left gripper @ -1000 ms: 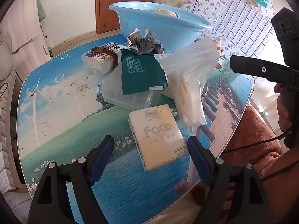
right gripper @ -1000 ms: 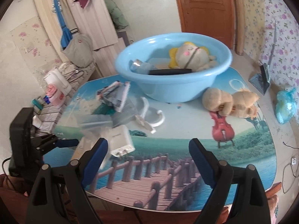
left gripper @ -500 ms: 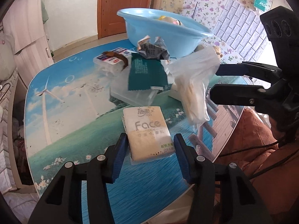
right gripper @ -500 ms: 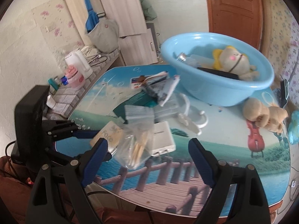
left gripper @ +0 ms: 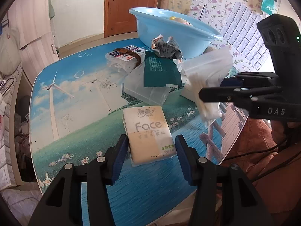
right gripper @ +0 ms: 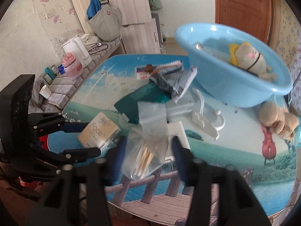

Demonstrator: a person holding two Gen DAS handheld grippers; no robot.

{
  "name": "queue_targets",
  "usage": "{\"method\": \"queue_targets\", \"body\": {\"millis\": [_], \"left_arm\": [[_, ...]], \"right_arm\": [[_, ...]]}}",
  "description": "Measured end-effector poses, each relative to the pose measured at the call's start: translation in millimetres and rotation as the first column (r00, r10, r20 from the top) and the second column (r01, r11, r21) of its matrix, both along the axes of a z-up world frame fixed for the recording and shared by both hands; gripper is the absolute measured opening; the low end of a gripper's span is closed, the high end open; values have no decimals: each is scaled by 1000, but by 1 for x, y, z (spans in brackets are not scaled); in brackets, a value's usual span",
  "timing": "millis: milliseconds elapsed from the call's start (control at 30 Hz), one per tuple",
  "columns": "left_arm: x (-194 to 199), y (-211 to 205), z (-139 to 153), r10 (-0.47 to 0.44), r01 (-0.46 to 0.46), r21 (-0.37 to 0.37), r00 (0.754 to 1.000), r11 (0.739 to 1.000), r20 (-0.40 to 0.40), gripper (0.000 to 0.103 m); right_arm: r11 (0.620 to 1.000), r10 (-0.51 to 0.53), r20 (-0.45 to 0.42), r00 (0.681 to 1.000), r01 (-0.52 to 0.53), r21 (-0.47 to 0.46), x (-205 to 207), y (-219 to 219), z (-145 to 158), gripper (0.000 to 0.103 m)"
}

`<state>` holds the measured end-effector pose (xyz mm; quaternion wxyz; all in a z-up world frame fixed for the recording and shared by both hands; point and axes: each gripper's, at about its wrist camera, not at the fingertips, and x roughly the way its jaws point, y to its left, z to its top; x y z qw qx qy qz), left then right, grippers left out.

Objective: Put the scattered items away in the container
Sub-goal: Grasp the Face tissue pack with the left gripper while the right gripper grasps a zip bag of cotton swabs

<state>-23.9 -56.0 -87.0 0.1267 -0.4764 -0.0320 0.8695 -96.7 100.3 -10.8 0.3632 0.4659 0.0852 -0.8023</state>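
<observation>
The Face tissue pack [left gripper: 150, 131] lies flat on my table [left gripper: 79, 101], framed by my left gripper [left gripper: 151, 153], whose pads sit just beside it, released. My right gripper [right gripper: 146, 157] straddles the cotton swab bag [right gripper: 148, 146]; grip unclear. The blue basin [right gripper: 231, 71] stands beyond.

The basin [left gripper: 169, 32] is pale blue. The tissue pack [left gripper: 150, 133] is cream and tan with grey "Face" lettering. The sachet [left gripper: 160, 71] is dark green. The tabletop [left gripper: 75, 113] bears a printed windmill, meadow and sea scene.
</observation>
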Motion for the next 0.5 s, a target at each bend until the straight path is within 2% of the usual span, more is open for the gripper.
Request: {"method": "queue_targets", "body": {"millis": [167, 233, 367, 433, 500], "left_arm": [[-6, 4, -4, 15, -15, -25, 1000, 1000, 14, 56], [-8, 4, -5, 24, -24, -23, 1000, 999, 13, 61], [-11, 6, -7, 27, -27, -34, 1000, 999, 12, 62], [-14, 8, -8, 33, -33, -44, 999, 998, 10, 69], [-16, 9, -9, 43, -43, -54, 999, 998, 6, 72]], "right_arm": [[999, -17, -8, 1000, 17, -41, 0, 12, 7, 24], [998, -34, -10, 999, 34, -53, -2, 20, 10, 23], [995, -81, -16, 997, 80, -66, -6, 37, 15, 23], [992, -109, -15, 994, 107, -64, -8, 44, 15, 23], [988, -140, -7, 990, 139, -71, -12, 54, 15, 23]]}}
